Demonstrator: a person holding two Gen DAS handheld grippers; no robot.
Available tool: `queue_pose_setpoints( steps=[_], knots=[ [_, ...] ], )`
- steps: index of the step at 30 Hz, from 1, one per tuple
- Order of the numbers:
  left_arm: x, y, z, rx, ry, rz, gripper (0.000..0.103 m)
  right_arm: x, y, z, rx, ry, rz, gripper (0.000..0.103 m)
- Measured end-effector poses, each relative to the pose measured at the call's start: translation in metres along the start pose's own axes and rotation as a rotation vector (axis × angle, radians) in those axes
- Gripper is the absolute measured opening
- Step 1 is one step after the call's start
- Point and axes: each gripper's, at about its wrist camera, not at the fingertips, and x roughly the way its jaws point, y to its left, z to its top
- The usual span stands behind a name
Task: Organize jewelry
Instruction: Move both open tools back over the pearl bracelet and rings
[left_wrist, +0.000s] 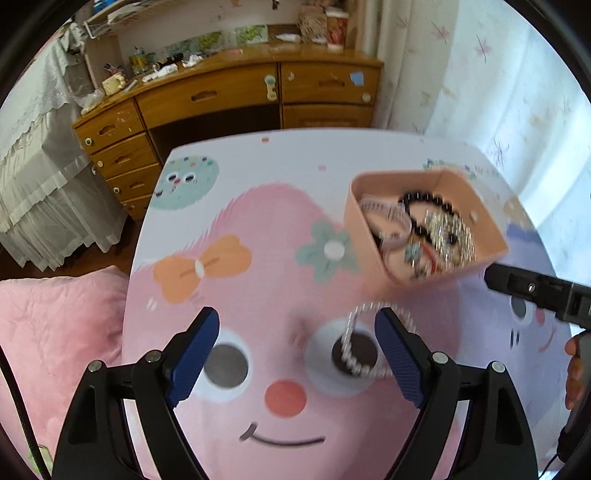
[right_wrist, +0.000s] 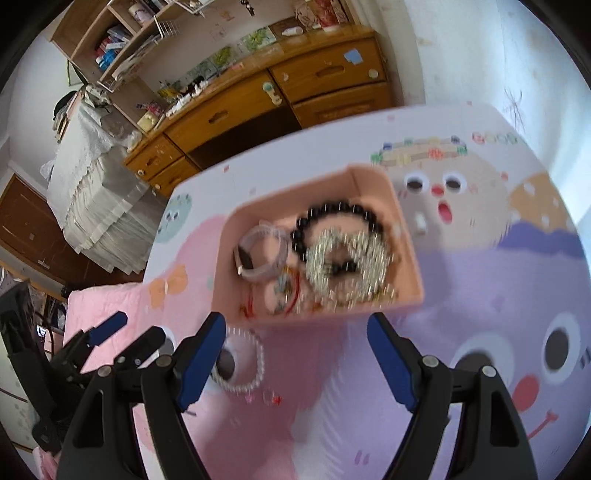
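Blue-padded fingers of the left gripper (left_wrist: 297, 354) stand wide apart low in the left wrist view, holding nothing; a pearl bracelet (left_wrist: 364, 341) lies flat on the cartoon-printed table (left_wrist: 258, 206) just inside the right-hand finger, probably the next piece to be gathered, since it sits within the span of the open jaws. The right gripper (right_wrist: 295, 360) is likewise spread and empty, low in its own view, with the pink box (right_wrist: 406, 258) just beyond its fingertips at frame centre. That box serves as the collecting place, which explains why most pieces already lie heaped inside it.

Counted in the box: one black bead bracelet (right_wrist: 332, 212), one clear bangle (right_wrist: 264, 254), one glittering silver chain bundle (right_wrist: 347, 262), and some red cord with small charms (right_wrist: 288, 295) — motion blur makes it hard to tell whether that is one piece or two. Outside the box: one pearl bracelet, plus a few tiny coloured bits (right_wrist: 267, 398) beside it on the table. Two grippers, one box.
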Motion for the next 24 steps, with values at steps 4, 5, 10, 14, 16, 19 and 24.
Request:
queue_pose_setpoints(
  steps=[4,5,10,14,16,19,24],
  knots=[
    [0.001,-0.001,-0.010,0.043,0.040,-0.020,0.085,0.010,0.005,-0.025,-0.011,0.058,0.008,0.080],
    [0.001,-0.002,-0.011,0.053,0.043,-0.022,0.085,0.011,0.007,-0.030,-0.021,0.069,0.007,0.080],
    [0.004,-0.009,-0.019,0.126,0.080,-0.075,0.085,0.014,0.018,-0.060,-0.102,0.082,-0.040,0.079],
    [0.005,-0.021,-0.025,0.216,0.088,-0.106,0.085,0.018,0.029,-0.083,-0.241,0.038,-0.131,0.077],
    [0.004,-0.026,-0.028,0.270,0.070,-0.114,0.085,0.022,0.036,-0.092,-0.331,0.015,-0.173,0.075],
    [0.003,-0.038,-0.033,0.380,0.037,-0.128,0.085,0.030,0.048,-0.101,-0.457,-0.012,-0.230,0.073],
    [0.003,-0.059,-0.041,0.575,-0.004,-0.191,0.073,0.035,0.058,-0.105,-0.554,-0.039,-0.245,0.065]
  ],
)
